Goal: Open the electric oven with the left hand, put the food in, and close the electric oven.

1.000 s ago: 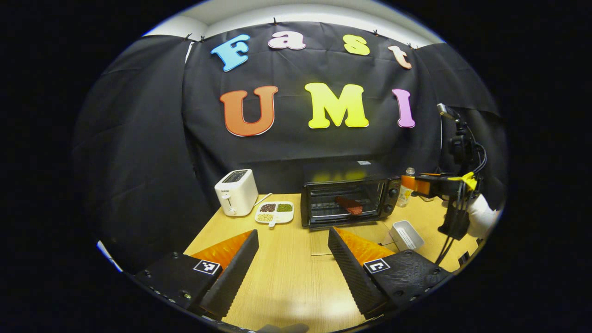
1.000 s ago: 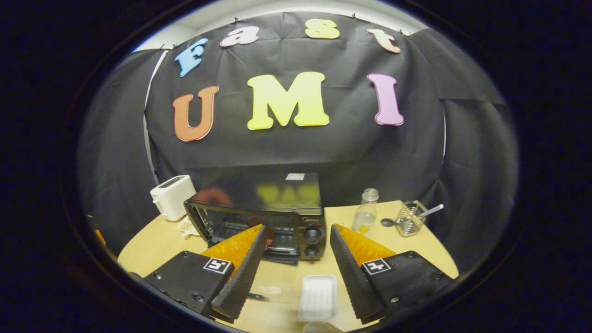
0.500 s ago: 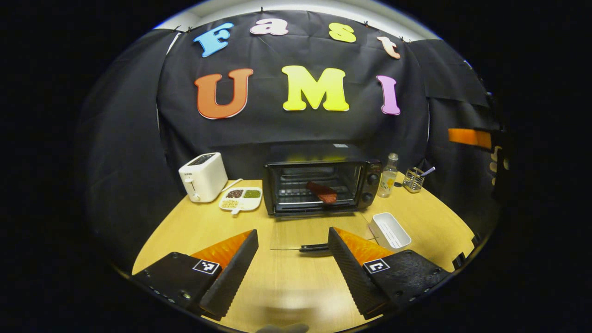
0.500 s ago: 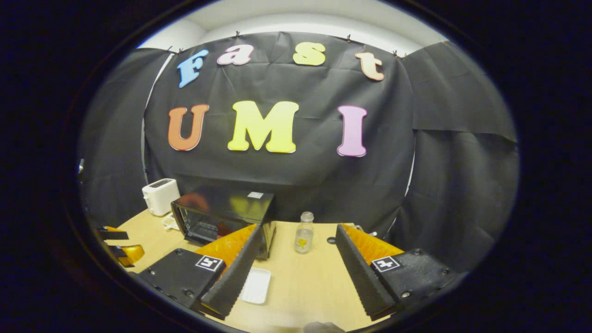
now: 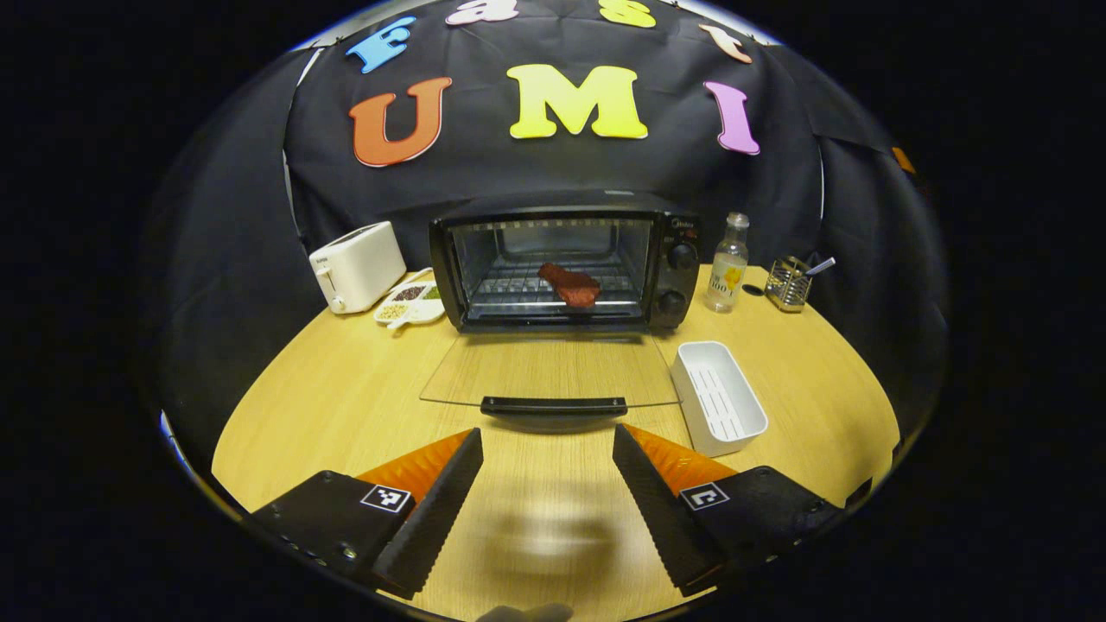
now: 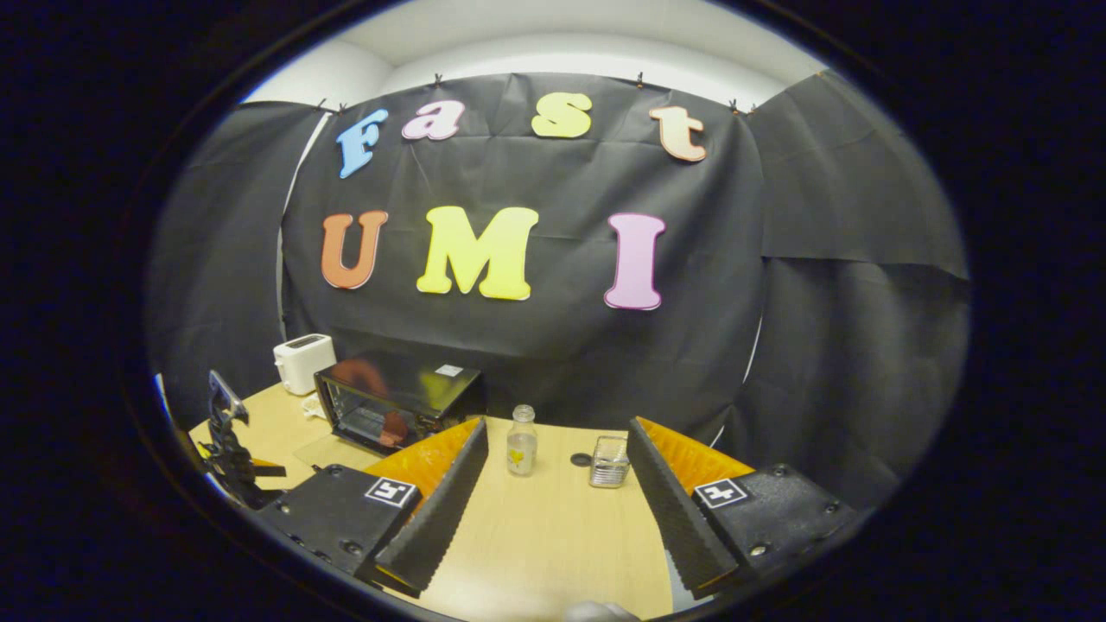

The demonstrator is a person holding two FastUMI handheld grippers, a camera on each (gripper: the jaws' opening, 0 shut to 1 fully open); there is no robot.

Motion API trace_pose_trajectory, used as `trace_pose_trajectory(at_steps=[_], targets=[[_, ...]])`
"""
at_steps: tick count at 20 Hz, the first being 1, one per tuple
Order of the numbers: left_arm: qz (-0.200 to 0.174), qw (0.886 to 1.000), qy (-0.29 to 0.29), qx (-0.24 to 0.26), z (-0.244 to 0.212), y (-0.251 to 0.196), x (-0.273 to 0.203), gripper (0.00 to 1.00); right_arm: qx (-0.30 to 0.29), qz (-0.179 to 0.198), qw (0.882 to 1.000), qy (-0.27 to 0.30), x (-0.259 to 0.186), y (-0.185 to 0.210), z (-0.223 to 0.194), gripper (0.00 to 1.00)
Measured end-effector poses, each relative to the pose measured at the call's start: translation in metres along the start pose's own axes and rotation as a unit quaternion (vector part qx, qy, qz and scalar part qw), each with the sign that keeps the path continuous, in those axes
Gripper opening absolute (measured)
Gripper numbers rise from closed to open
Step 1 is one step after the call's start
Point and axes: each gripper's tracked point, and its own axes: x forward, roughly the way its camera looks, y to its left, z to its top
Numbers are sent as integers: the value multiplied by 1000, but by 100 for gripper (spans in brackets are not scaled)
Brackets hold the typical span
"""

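While the left gripper [image 5: 548, 471] hovers low over the round wooden table [image 5: 346, 406] with its ribbed wedge fingers spread apart and empty, the black handle [image 5: 554, 405] of the glass oven door [image 5: 550, 370] lies just ahead at twelve o'clock. That door is folded flat down, and the boxy black electric oven [image 5: 566, 259] stands open behind it. A reddish-brown chunk of food [image 5: 570, 285] rests on the wire rack inside. At two o'clock sits a white rectangular plastic tray [image 5: 719, 407] with a ridged floor, holding nothing. Farther right stand a clear glass bottle [image 5: 727, 263] and a wire-mesh holder [image 5: 788, 283] with what seems a spoon in it. At ten o'clock are a white toaster [image 5: 357, 267] and a divided dish of grains [image 5: 409, 304].

The right gripper [image 6: 557, 497] is raised, fingers parted and holding nothing, with the oven at ten o'clock.
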Motion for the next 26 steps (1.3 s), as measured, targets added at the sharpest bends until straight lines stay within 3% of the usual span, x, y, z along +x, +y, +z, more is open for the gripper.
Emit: trace_pose_trajectory(at_steps=[8, 14, 26], targets=[[-18, 1000, 18, 1, -25, 7, 73, 97, -25, -59, 998, 11, -24, 5, 26, 100], [-34, 999, 36, 3, -37, 12, 90, 98, -18, -90, 996, 19, -31, 18, 28, 100], [-60, 998, -15, 25, 28, 12, 76, 98, -4, -108, 994, 8, -40, 29, 30, 100]])
